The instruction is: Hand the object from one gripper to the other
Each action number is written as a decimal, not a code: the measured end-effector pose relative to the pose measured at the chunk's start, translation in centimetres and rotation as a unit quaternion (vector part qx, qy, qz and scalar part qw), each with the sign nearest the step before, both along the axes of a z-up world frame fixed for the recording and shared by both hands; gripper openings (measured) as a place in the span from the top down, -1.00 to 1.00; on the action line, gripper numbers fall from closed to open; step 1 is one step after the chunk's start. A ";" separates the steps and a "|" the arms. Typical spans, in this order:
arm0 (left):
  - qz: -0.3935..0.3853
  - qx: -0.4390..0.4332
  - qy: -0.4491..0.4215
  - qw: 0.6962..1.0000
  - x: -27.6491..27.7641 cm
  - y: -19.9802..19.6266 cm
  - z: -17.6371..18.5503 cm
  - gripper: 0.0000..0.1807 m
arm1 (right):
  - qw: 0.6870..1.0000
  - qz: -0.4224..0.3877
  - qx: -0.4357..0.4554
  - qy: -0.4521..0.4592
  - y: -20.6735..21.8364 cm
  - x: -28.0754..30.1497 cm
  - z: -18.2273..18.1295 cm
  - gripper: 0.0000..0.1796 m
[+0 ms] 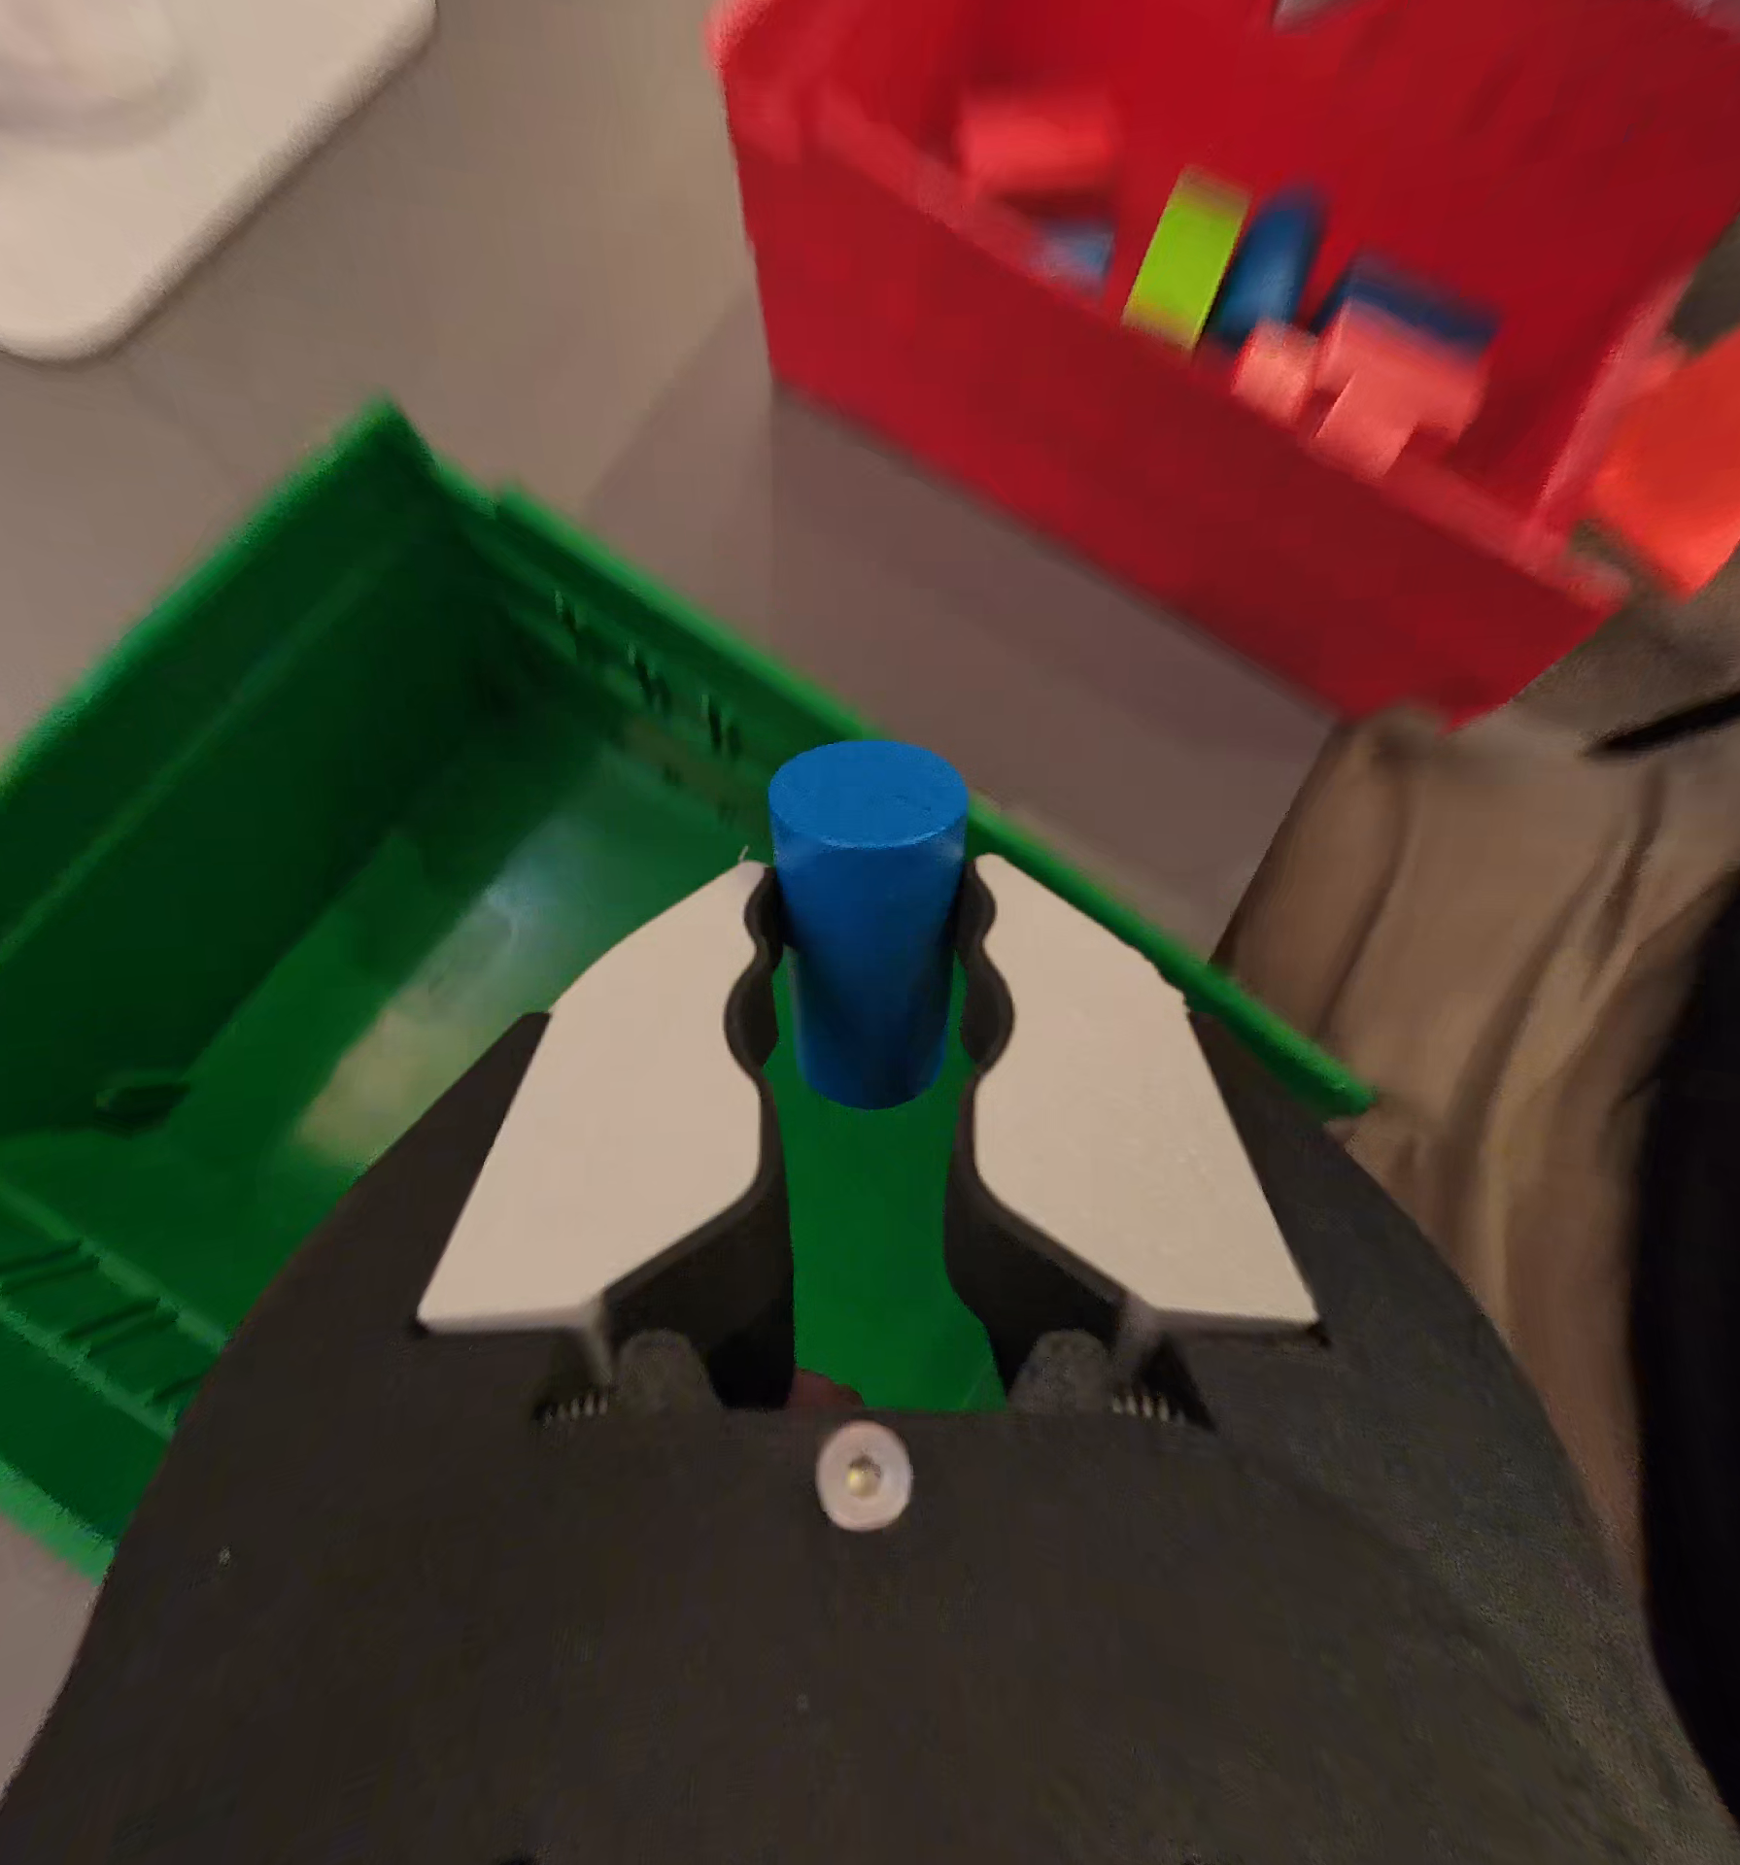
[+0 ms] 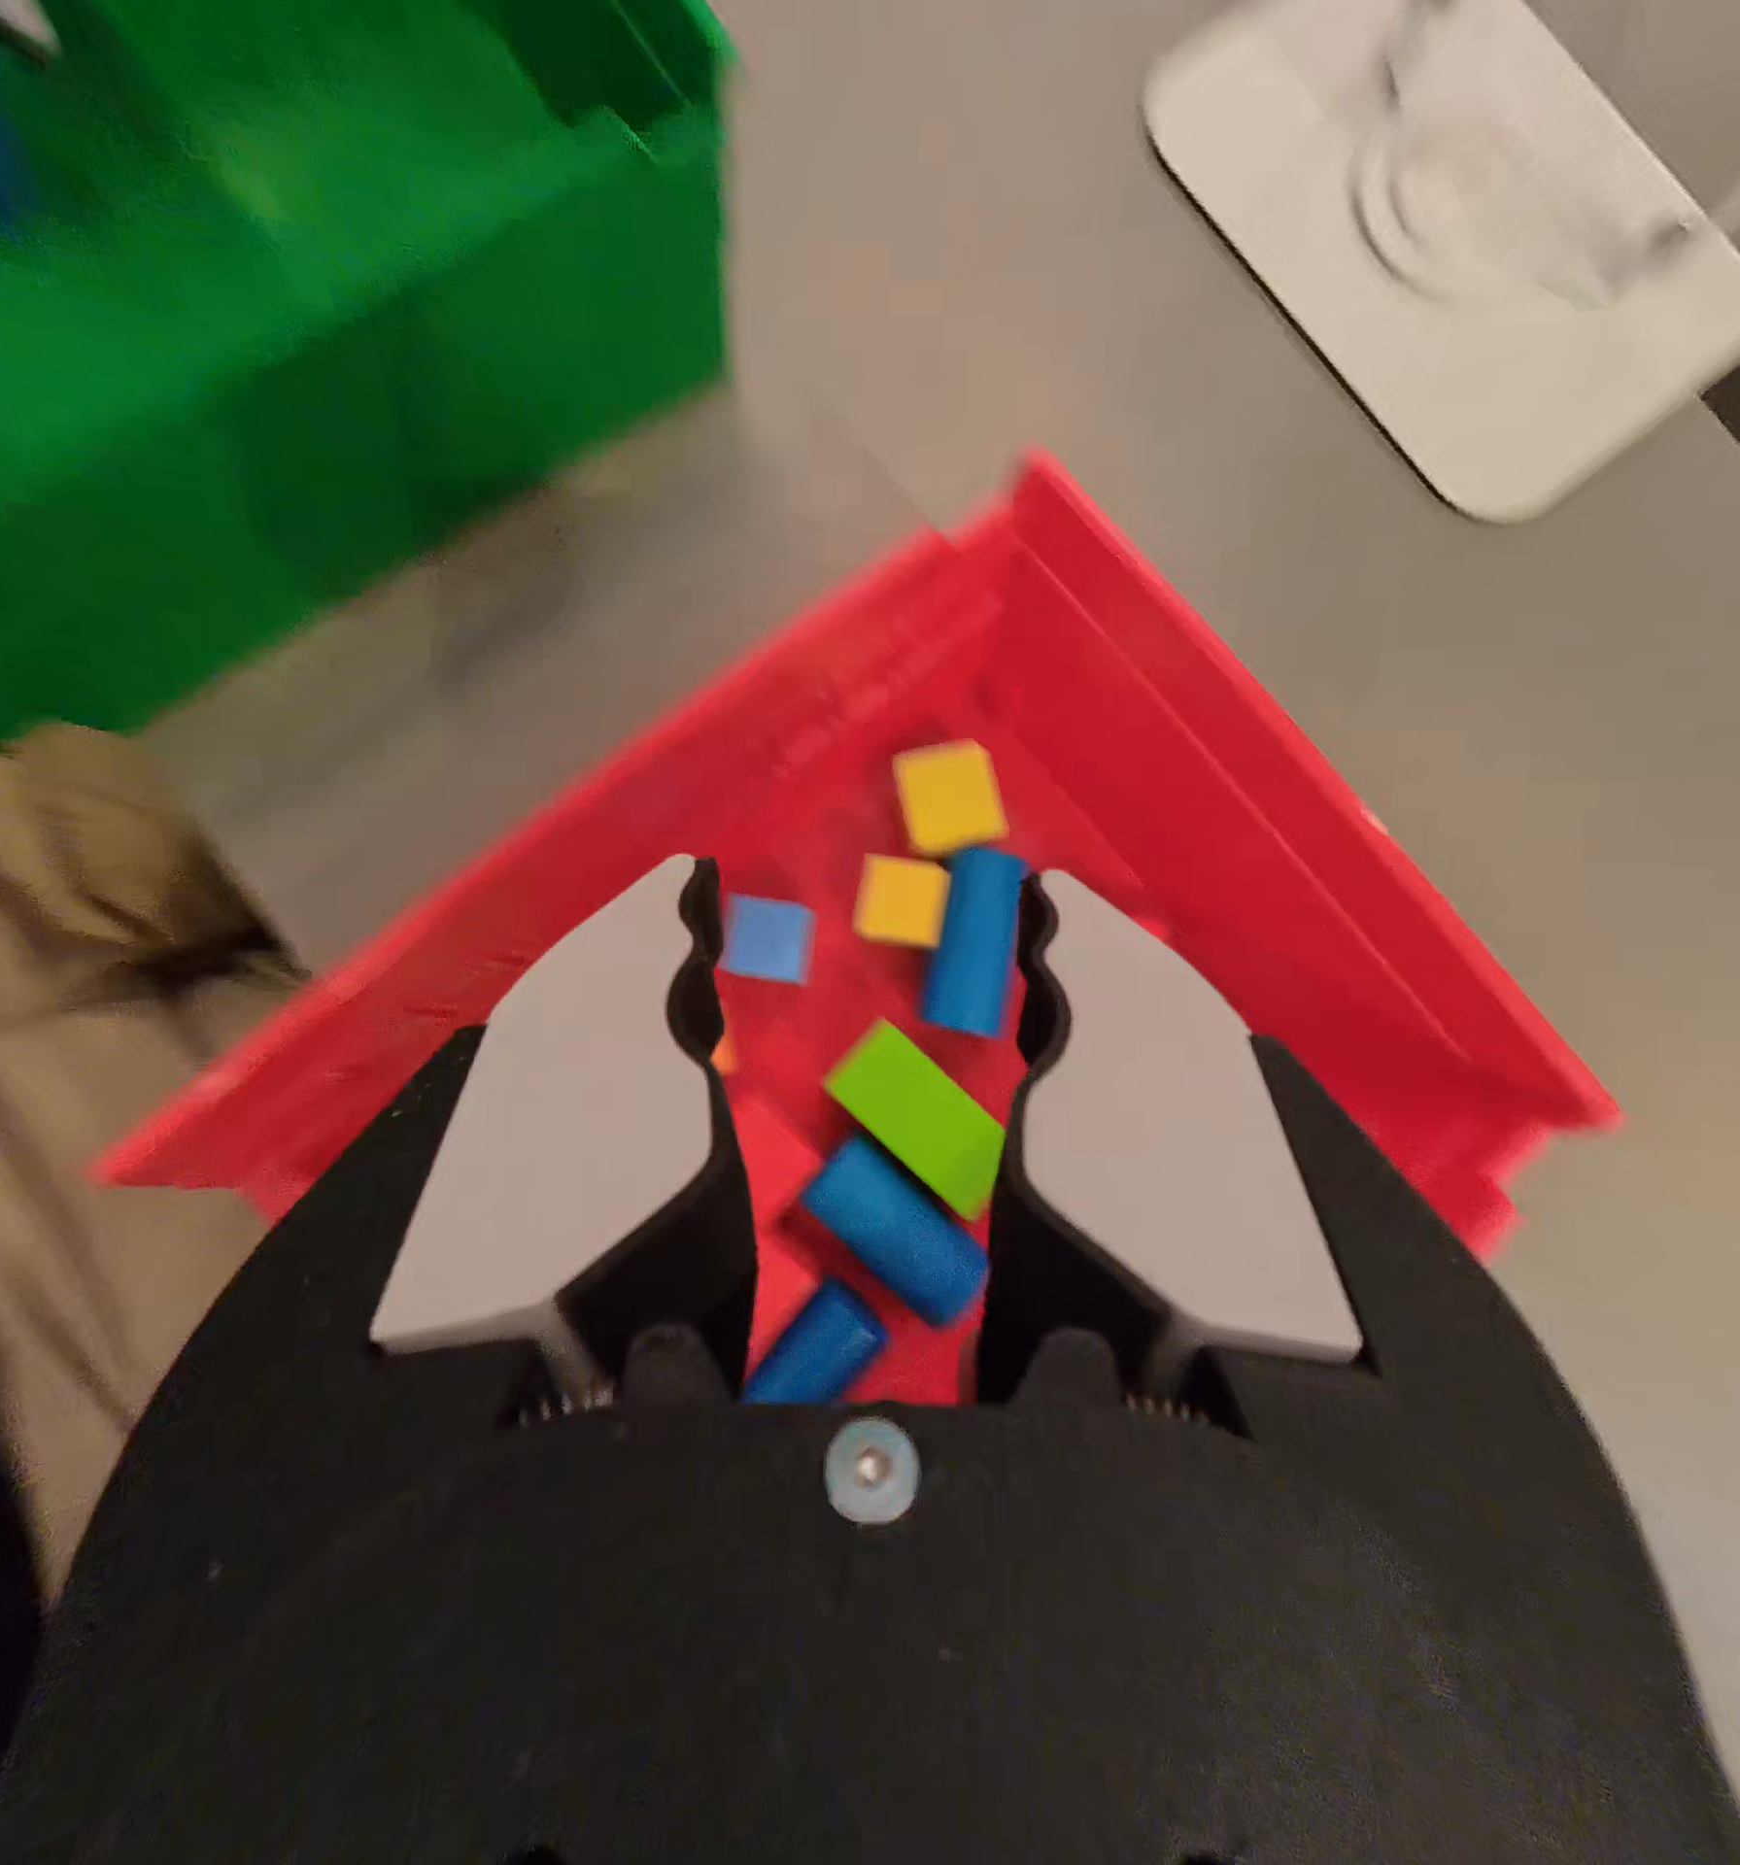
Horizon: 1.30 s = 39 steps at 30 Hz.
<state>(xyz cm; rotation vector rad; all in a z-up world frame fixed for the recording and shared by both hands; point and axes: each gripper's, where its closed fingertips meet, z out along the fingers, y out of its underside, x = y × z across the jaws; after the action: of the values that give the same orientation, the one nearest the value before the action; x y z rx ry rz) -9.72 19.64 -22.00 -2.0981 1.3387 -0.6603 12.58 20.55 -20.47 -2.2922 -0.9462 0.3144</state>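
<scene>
My left gripper (image 1: 868,888) is shut on a blue wooden cylinder (image 1: 863,908) and holds it upright above the green bin (image 1: 240,807), whose visible floor is bare. My right gripper (image 2: 865,898) is open and empty, and hangs over the red bin (image 2: 1199,767). Inside that bin lie several blocks: blue cylinders (image 2: 974,939), a green block (image 2: 916,1115), yellow cubes (image 2: 949,794) and a light blue cube (image 2: 768,937). The red bin also shows in the left wrist view (image 1: 1047,424), behind the green one.
Both bins stand on a grey table (image 1: 563,303). A white flat pad (image 2: 1451,262) lies on the table beyond the bins. A person's tan trouser leg (image 1: 1451,959) is at the table's near edge. The green bin (image 2: 290,353) is left of the red one. My right fingertips sit around 25 centimeters from my left ones. To the light blue cube (image 2: 768,937): right tips about 12 centimeters, left tips about 25 centimeters. From the right gripper's tips to the green block (image 2: 916,1115) is close to 12 centimeters.
</scene>
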 end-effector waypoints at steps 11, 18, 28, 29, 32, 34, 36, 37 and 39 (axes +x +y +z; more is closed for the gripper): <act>-0.047 0.030 -0.297 0.953 6.9 -4.2 12.4 0.64 | 0.952 0.185 0.003 0.244 -5.8 -11.7 6.6 0.36; -0.073 0.028 -0.334 0.939 9.3 -6.4 13.5 0.64 | 0.913 0.236 -0.007 0.334 -8.1 -14.1 9.1 0.44; -0.090 0.005 -0.363 0.927 10.8 -7.7 13.6 0.64 | 0.898 0.259 -0.020 0.355 -9.2 -15.0 9.4 0.63; -0.091 0.000 -0.365 0.926 10.9 -7.7 13.6 0.64 | 0.899 0.259 -0.018 0.352 -9.2 -14.9 9.4 0.63; -0.092 -0.003 -0.366 0.926 10.9 -7.7 13.5 0.64 | 0.903 0.258 -0.015 0.342 -9.1 -14.7 9.3 0.63; -0.093 -0.008 -0.365 0.926 10.9 -7.7 13.4 0.64 | 0.908 0.255 -0.014 0.333 -9.0 -14.4 9.2 0.63; -0.086 -0.006 -0.366 0.927 10.7 -7.4 13.6 0.58 | 0.917 0.243 -0.012 0.316 -8.6 -13.6 9.0 0.63; -0.082 -0.005 -0.367 0.926 10.6 -7.2 13.7 0.56 | 0.925 0.231 -0.008 0.302 -8.1 -12.9 8.8 0.63; -0.075 0.001 -0.363 0.929 10.2 -6.8 13.8 0.56 | 0.946 0.193 0.000 0.260 -6.7 -10.9 7.9 0.63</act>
<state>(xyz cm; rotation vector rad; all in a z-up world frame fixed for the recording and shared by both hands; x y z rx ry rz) 0.48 12.84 -8.21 -1.4999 1.0547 -1.3338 1.69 13.85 -12.57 -1.8554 -1.0940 1.0276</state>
